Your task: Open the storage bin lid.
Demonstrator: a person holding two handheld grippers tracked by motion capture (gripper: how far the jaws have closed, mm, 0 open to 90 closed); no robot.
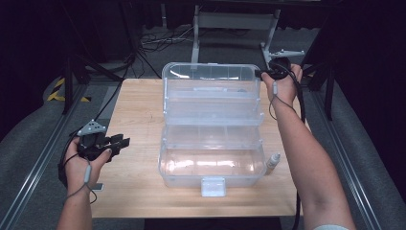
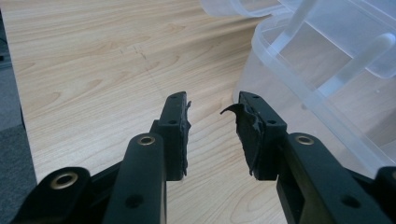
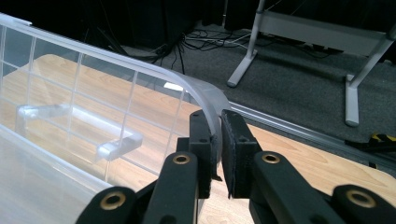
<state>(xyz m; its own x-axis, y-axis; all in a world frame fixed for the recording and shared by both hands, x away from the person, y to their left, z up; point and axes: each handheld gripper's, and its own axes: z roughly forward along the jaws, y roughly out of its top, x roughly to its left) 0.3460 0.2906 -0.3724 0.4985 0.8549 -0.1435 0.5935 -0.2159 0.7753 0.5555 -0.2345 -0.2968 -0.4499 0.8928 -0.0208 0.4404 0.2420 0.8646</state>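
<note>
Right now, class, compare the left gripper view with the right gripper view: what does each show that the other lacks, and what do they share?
Left gripper view alone: the left tool with its jaws apart and nothing between them, hanging over bare table beside the clear box's base.

Right gripper view alone: the right tool pinching the rim of the raised lid, plus dark floor, cables and a grey metal stand behind.

Both: the wooden tabletop and clear plastic of the same box.

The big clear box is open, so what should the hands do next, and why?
Probably swing the lid forward and down. The right tool pinches the upright lid's rim at its corner, and the clear box below stands open. The left tool is open, holding nothing, beside the box, able to steady it.
</note>
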